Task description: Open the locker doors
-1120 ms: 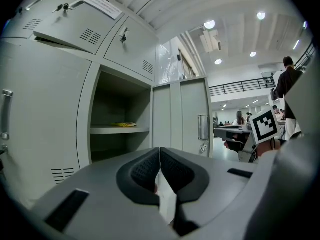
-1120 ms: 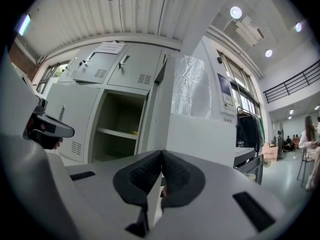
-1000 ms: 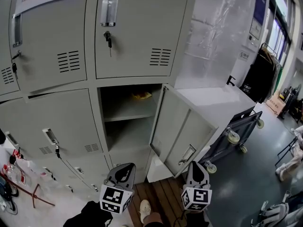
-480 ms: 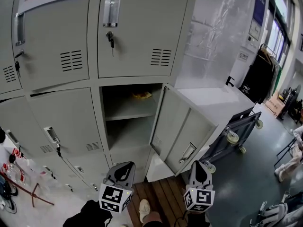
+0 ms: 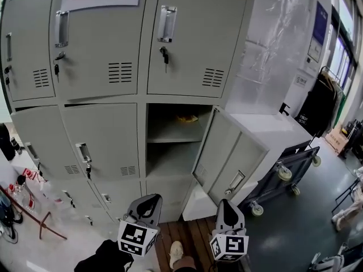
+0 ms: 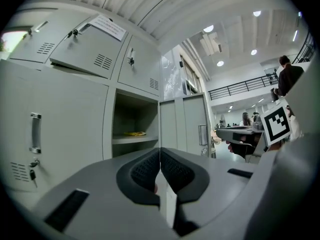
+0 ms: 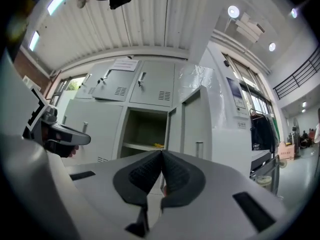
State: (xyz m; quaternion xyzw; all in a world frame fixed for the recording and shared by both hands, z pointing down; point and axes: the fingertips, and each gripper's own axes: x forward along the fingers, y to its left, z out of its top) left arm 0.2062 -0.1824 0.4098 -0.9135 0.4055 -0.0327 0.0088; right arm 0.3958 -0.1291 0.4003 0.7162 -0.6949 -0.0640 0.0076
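A bank of grey lockers fills the head view. One middle-row compartment (image 5: pixel 173 137) stands open, its door (image 5: pixel 229 154) swung out to the right, and a small yellow thing (image 5: pixel 186 118) lies on its shelf. The neighbouring door (image 5: pixel 105 140) with a handle (image 5: pixel 84 152) is closed, as are the upper doors with keys. My left gripper (image 5: pixel 146 205) and right gripper (image 5: pixel 227 209) hover low in front of the lockers, apart from them. Both point at the open compartment (image 6: pixel 134 129) (image 7: pixel 145 129). The left gripper (image 6: pixel 160 166) and right gripper (image 7: pixel 161 169) are shut on nothing.
A wheeled cart (image 5: pixel 283 171) stands right of the open door. A wooden platform (image 5: pixel 190 234) lies under the grippers, with a shoe (image 5: pixel 176 248) on it. Bottles (image 5: pixel 20 188) sit at the left. A plastic-wrapped cabinet (image 5: pixel 272 50) and a clothes rack (image 5: pixel 317 109) are at right.
The head view has swung left, so the lockers sit further right and more left columns show. The right gripper has shifted slightly left in view. Both grippers stay shut.
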